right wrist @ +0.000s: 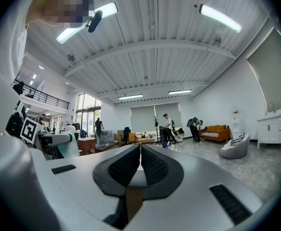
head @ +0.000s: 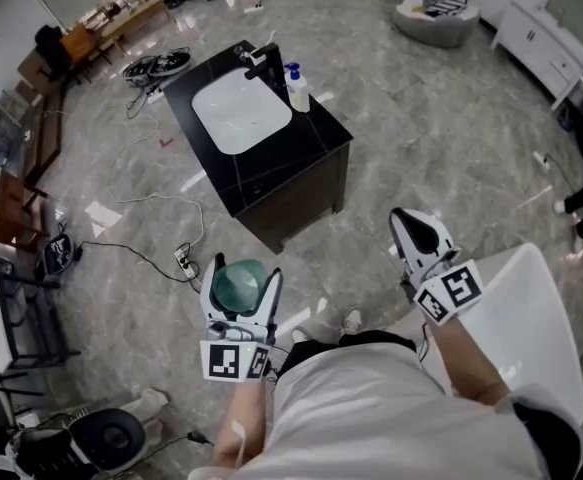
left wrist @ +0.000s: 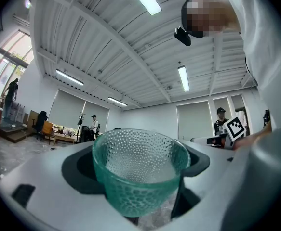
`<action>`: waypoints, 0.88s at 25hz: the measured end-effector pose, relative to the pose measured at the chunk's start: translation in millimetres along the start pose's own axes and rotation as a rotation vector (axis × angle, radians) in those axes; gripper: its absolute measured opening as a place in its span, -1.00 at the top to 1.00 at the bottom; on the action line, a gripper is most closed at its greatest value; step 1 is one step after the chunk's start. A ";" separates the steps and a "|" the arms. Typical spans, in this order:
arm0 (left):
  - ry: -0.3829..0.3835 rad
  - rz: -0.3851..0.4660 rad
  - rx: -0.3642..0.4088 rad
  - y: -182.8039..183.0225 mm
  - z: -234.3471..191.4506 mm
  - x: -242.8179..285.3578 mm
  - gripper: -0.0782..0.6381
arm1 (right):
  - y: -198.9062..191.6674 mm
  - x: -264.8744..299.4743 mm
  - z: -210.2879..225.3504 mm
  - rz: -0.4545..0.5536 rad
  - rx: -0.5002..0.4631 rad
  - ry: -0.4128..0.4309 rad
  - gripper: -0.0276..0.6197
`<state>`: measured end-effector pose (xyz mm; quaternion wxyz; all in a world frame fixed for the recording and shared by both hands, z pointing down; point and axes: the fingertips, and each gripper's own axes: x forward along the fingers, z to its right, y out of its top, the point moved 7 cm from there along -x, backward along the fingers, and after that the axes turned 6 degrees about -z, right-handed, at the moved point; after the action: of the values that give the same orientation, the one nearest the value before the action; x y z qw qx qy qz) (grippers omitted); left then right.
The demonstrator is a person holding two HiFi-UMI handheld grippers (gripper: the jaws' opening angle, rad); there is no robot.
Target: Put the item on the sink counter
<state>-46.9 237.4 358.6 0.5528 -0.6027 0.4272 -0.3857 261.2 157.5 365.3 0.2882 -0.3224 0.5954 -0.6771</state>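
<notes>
Left tool (head: pixel 243 274) grips a green glass cup (left wrist: pixel 139 170); right tool (head: pixel 416 230) clenched empty

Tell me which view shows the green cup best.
The left gripper view. The cup fills the middle there, with its dimpled glass and open rim clear, and the left gripper is clamped on it. The head view shows it small, from above. The right gripper view shows only a small part of it at the left.
</notes>
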 end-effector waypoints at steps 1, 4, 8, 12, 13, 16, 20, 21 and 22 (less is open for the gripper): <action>0.001 -0.007 0.004 -0.8 2.4 2.2 -0.37 | -3.0 -0.3 3.7 -0.002 0.010 0.001 0.80; 0.012 -0.020 0.018 -1.9 12.2 9.3 -0.37 | -9.5 -5.4 16.2 -0.009 0.019 0.005 0.80; 0.038 -0.016 0.034 -2.5 21.8 22.7 -0.37 | -15.6 -5.3 35.1 -0.015 0.025 0.019 0.80; 0.072 -0.004 0.031 -1.0 24.6 30.2 -0.37 | -15.2 -9.7 46.5 -0.016 0.006 0.029 0.80; 0.076 -0.002 0.032 -0.1 25.4 32.2 -0.37 | -15.0 -11.0 49.9 -0.015 0.005 0.028 0.80; 0.078 0.005 0.042 3.4 29.0 38.2 -0.37 | -14.5 -13.6 59.2 -0.007 0.009 0.024 0.80; 0.075 0.011 0.057 5.7 33.3 41.3 -0.37 | -14.9 -15.4 62.8 0.000 0.009 0.027 0.80; 0.076 0.014 0.059 5.7 33.4 42.0 -0.37 | -14.9 -15.3 63.0 0.001 0.007 0.028 0.80; 0.077 0.016 0.058 5.4 33.2 42.6 -0.37 | -15.1 -15.1 63.3 0.001 0.007 0.029 0.80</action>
<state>-1.8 208.4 349.9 0.5563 -0.5675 0.4417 -0.4164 319.9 131.9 384.1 0.2810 -0.3112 0.5975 -0.6835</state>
